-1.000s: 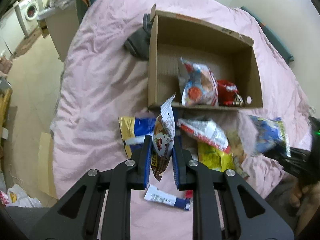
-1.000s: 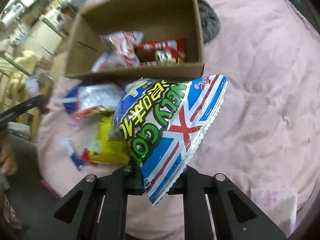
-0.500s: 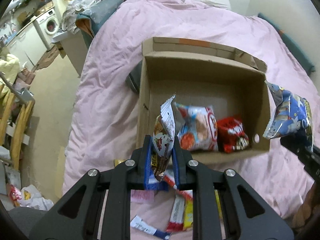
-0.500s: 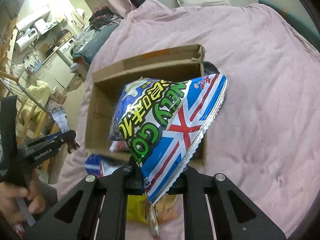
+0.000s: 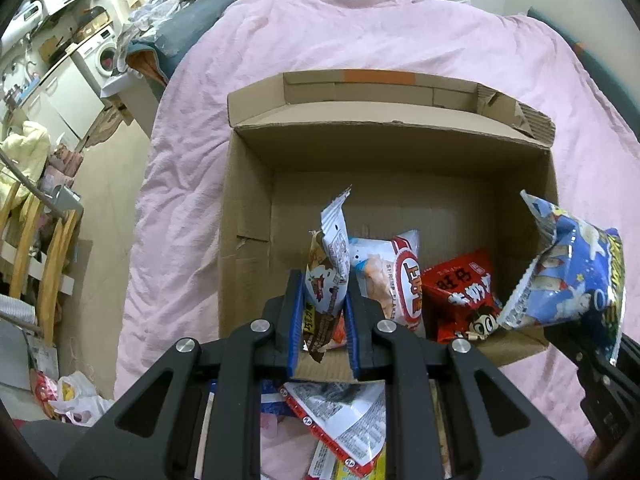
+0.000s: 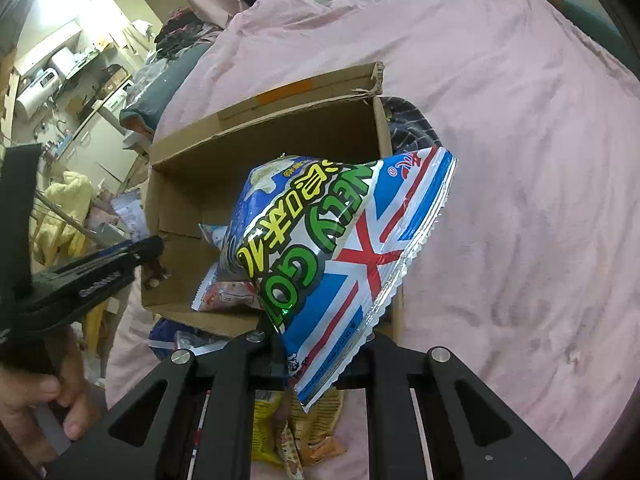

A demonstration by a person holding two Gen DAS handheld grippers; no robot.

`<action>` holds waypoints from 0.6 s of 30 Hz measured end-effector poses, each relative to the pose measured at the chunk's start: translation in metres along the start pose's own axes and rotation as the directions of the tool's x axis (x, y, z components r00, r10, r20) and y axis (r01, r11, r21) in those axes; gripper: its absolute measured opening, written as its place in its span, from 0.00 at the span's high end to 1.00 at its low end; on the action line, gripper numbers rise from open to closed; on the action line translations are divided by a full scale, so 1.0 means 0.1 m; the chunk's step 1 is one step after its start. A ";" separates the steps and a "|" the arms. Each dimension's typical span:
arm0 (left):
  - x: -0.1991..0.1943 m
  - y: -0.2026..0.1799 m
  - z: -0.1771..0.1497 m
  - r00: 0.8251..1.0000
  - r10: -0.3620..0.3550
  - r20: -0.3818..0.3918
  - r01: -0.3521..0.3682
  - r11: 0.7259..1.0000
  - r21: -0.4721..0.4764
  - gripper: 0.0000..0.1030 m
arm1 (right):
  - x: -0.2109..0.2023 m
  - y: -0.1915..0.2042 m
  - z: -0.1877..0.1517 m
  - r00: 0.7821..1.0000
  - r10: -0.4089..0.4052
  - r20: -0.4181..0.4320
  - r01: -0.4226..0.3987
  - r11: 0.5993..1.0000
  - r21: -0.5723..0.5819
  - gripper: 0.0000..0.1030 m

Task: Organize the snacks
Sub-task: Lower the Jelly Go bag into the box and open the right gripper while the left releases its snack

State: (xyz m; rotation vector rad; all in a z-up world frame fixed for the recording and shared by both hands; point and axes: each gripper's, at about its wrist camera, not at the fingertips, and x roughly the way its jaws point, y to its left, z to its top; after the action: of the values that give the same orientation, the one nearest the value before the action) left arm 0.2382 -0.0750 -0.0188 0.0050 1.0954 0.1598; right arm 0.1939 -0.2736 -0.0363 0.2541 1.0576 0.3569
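Note:
An open cardboard box [image 5: 248,216] [image 6: 176,184] sits on a pink bed cover. Inside lie a white shrimp-flakes bag [image 5: 394,276] and a red snack bag [image 5: 460,292]. My left gripper [image 5: 322,320] is shut on a small brown and white snack packet [image 5: 326,264], held upright over the box's near left part. My right gripper [image 6: 316,360] is shut on a large blue, green and red chip bag [image 6: 340,248] [image 5: 560,280], which hangs over the box's near right corner. The bag hides the right gripper's fingertips.
Several loose snack packets [image 5: 340,424] [image 6: 296,432] lie on the cover in front of the box. A dark cloth [image 6: 412,128] lies beside the box. A person's hand [image 6: 40,392] holds the left gripper. Furniture and a washing machine [image 5: 102,54] stand to the left of the bed.
Both grippers have moved forward from above the loose snack pile to over the box, each still holding its packet. The box now fills the middle of both views.

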 end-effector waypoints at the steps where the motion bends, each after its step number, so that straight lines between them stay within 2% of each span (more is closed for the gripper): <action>1: 0.02 0.00 0.00 1.000 -0.001 -0.001 0.001 1.000 -0.001 0.85 | 0.01 0.00 0.00 1.000 -0.004 0.000 0.004 1.000 -0.005 0.87; 11: 0.21 -0.01 0.01 1.000 0.008 -0.007 -0.008 1.000 0.020 0.85 | 0.17 -0.02 0.06 1.000 -0.023 -0.018 0.023 1.000 0.004 0.87; 16: 0.28 0.01 0.05 1.000 0.005 -0.004 -0.005 1.000 0.023 0.85 | 0.27 -0.04 0.09 0.999 -0.006 -0.032 0.006 1.000 0.023 0.87; 18: 0.29 0.01 0.07 1.000 0.003 -0.001 -0.002 1.000 0.025 0.85 | 0.31 -0.05 0.10 0.998 0.034 -0.044 -0.032 0.998 0.045 0.87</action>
State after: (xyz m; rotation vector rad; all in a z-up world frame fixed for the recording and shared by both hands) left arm 0.2572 -0.0692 -0.0415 0.0284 1.0979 0.1486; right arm 0.2174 -0.2659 -0.0587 0.3047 1.1070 0.3705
